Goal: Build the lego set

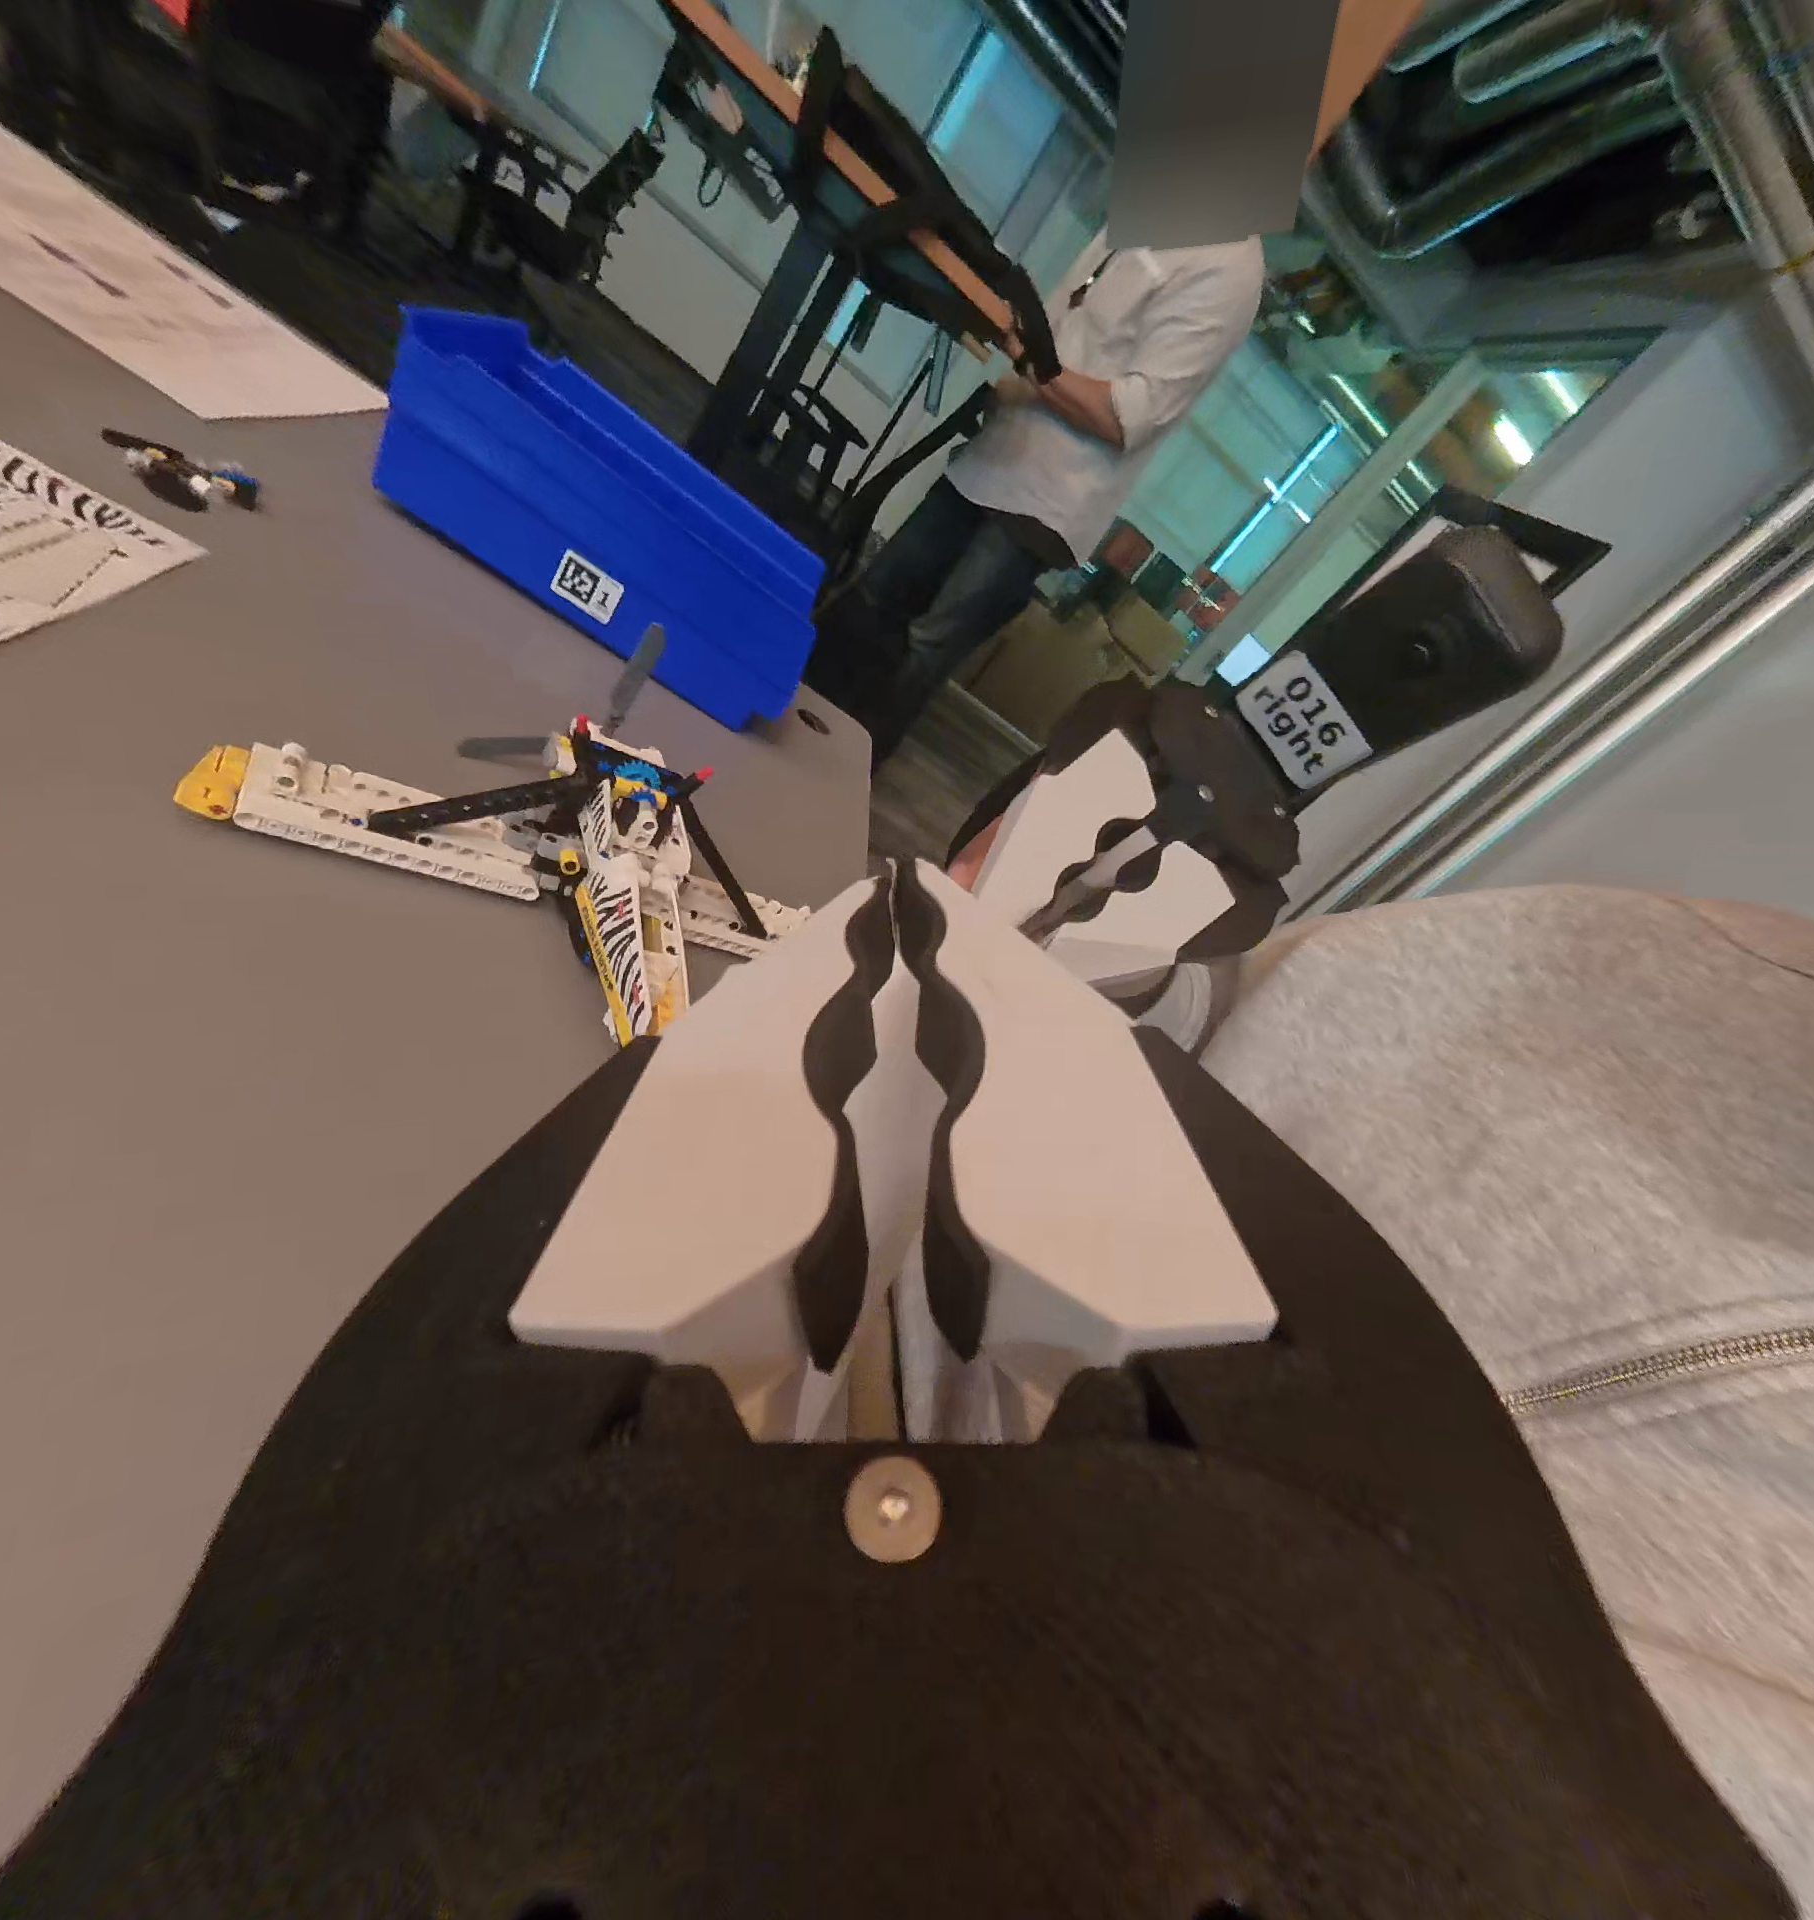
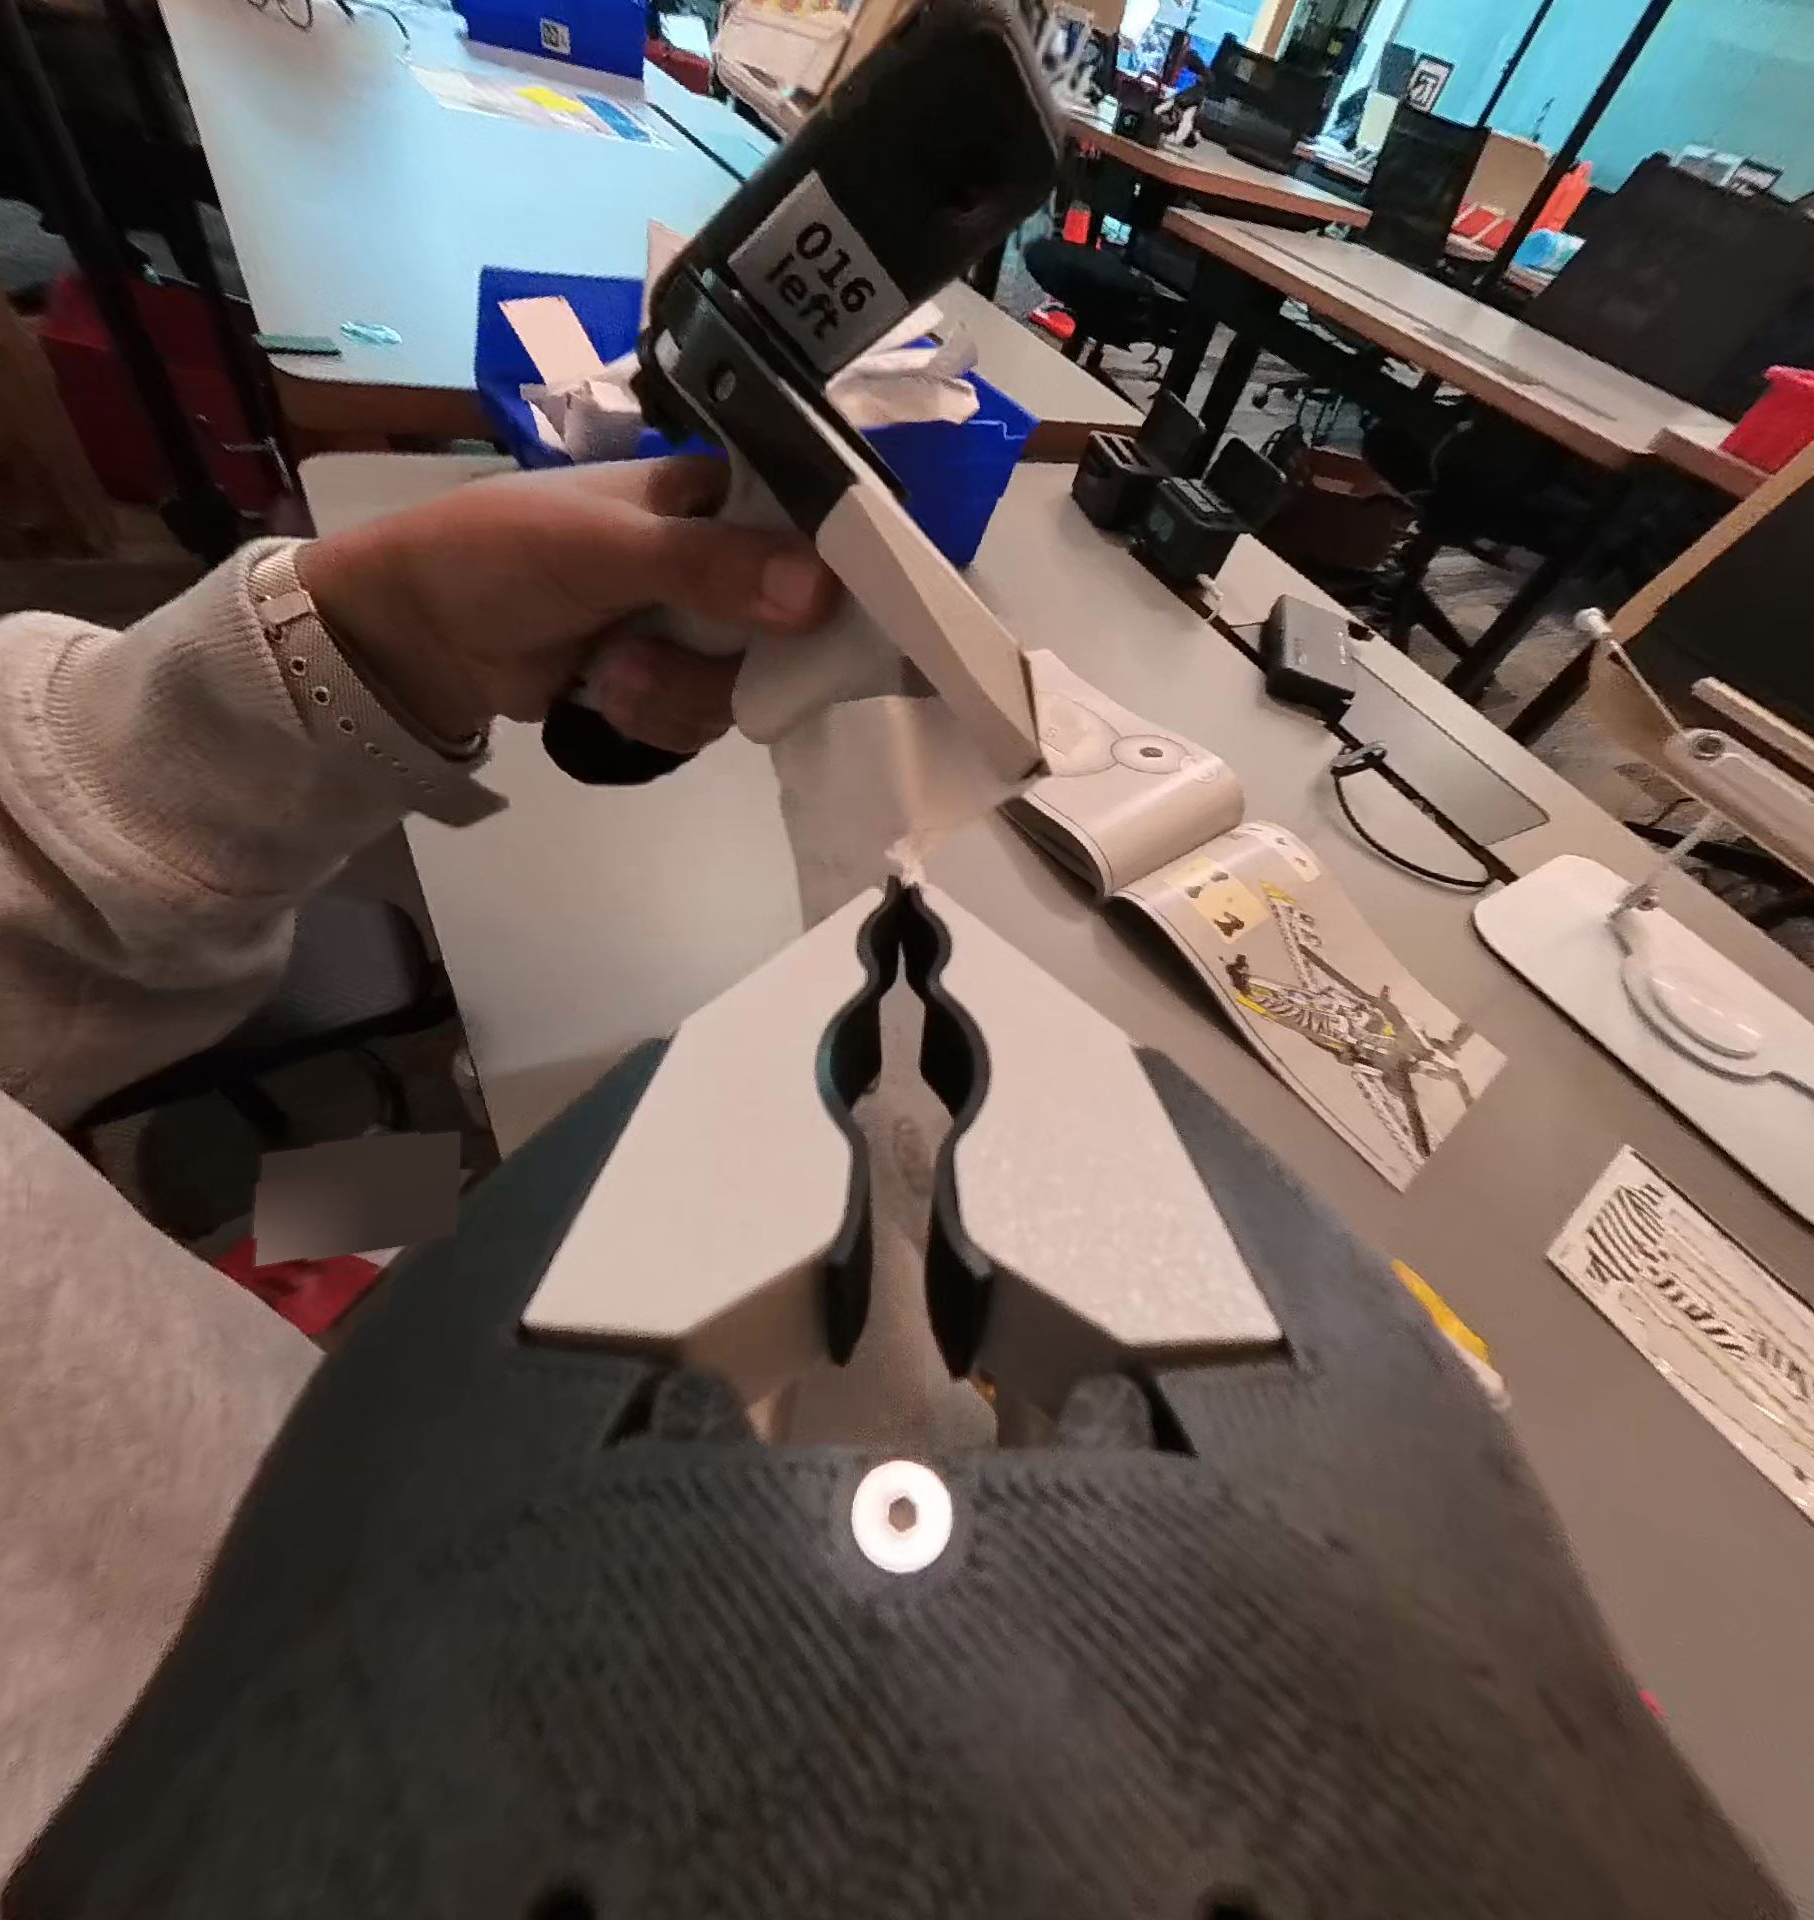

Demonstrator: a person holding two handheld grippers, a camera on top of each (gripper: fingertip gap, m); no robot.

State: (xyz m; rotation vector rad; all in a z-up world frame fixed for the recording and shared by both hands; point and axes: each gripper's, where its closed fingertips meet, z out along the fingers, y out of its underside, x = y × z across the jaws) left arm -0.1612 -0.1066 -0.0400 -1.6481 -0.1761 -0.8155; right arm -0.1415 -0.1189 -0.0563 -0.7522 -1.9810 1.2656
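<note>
A partly built lego aircraft [image 1: 529, 842] with white beams, a yellow end and zebra-striped panels lies on the grey table [image 1: 207, 1091]. My left gripper [image 1: 895, 873] is shut just right of it, off the table edge. My right gripper [image 2: 898, 888] is shut too. A thin whitish plastic bag [image 2: 944, 810] stretches between its tips and the left gripper [image 2: 1033, 764], held in a hand above. In the left wrist view the right gripper [image 1: 1043, 923] pinches the same white bag [image 1: 1079, 800]. A small loose lego assembly [image 1: 181, 473] lies at the far left.
A blue bin [image 1: 591, 520] stands behind the model, with sticker sheets [image 1: 30, 530] to the left. The open instruction booklet [image 2: 1298, 977], a sticker sheet [image 2: 1734, 1340], a white magnifier stand [image 2: 1661, 997] and another blue bin [image 2: 934, 457] with crumpled bags show in the right wrist view. A person [image 1: 1090, 416] stands beyond. Left and right tips are no more than a few centimetres apart. The partly built lego aircraft [image 1: 529, 842] is about equally far from each gripper, around 25 cm.
</note>
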